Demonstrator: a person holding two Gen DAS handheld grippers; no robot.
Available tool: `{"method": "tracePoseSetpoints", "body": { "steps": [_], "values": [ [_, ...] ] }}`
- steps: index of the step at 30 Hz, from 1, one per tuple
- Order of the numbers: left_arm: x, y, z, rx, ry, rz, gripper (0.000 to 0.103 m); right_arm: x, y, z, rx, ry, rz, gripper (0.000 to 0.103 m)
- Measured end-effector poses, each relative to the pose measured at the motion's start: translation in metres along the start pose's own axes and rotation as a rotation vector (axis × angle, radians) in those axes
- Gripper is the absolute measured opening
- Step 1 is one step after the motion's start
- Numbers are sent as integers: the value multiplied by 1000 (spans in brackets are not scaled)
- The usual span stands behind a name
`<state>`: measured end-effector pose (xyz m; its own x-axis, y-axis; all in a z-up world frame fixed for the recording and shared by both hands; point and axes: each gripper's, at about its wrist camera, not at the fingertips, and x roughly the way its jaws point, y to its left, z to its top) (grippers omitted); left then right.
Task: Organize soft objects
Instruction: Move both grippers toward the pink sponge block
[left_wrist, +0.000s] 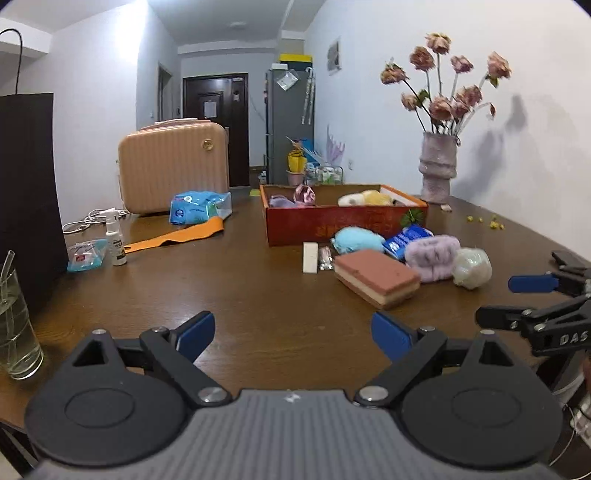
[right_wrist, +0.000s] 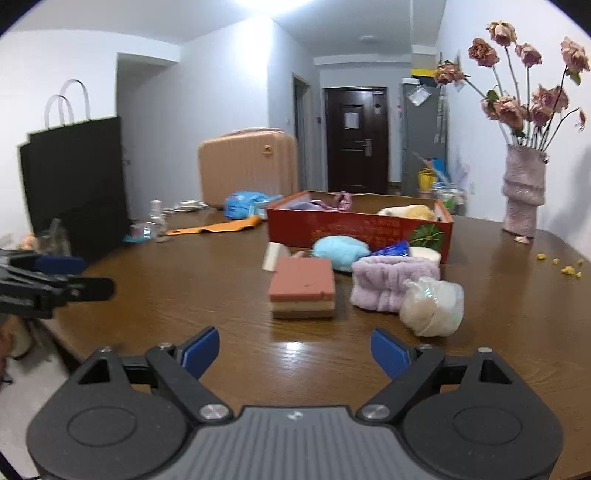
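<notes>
A red cardboard box (left_wrist: 343, 225) (right_wrist: 354, 229) stands mid-table with several soft items inside. In front of it lie a layered pink sponge (left_wrist: 376, 277) (right_wrist: 303, 288), a light blue fluffy ball (left_wrist: 356, 240) (right_wrist: 340, 251), a lilac plush band (left_wrist: 432, 258) (right_wrist: 391, 282), a wrapped cream ball (left_wrist: 472, 267) (right_wrist: 432, 306) and a white block (left_wrist: 310, 257) (right_wrist: 273, 256). My left gripper (left_wrist: 293, 334) is open and empty, near the table's front. My right gripper (right_wrist: 295, 350) is open and empty, short of the sponge; it also shows in the left wrist view (left_wrist: 495, 299).
A vase of dried roses (left_wrist: 437, 166) (right_wrist: 524, 192) stands at the back right. A pink suitcase (left_wrist: 173, 170), blue wipes pack (left_wrist: 199, 208), orange strap (left_wrist: 177, 234), spray bottle (left_wrist: 116, 240), black paper bag (right_wrist: 74, 184) and a water glass (left_wrist: 14, 325) occupy the left.
</notes>
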<state>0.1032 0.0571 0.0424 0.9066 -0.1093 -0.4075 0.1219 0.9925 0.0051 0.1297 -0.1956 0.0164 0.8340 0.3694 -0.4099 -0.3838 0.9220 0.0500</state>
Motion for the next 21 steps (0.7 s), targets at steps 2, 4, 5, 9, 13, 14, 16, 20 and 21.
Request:
{"method": "tracePoseSetpoints", "body": {
  "steps": [2,4,5,9,13,14,16,20,21],
  "values": [
    [5,4,3,-21,-3,-3,93,9,2,4,3,-1,3,89],
    [14,7,5,-29,2,0,93,20,3,9,4,4,1,89],
    [20,10,5,-38,13,-1,93,28,4,12,-1,8,1,89],
    [46,19,9,-67,56,6,93,72,7,25,-11,48,-2,89],
    [72,27,19,-80,83,15,93,121,8,36,-41,93,-43,87],
    [78,28,22,-81,87,11,93,129,7,37,-41,102,-35,82],
    [89,28,27,-82,90,-4,93,142,3,38,-30,120,33,65],
    [114,22,36,-108,105,-87,93,135,-1,34,-61,118,121,63],
    [122,20,39,-121,115,-117,93,128,-4,32,-68,125,162,63]
  ]
}}
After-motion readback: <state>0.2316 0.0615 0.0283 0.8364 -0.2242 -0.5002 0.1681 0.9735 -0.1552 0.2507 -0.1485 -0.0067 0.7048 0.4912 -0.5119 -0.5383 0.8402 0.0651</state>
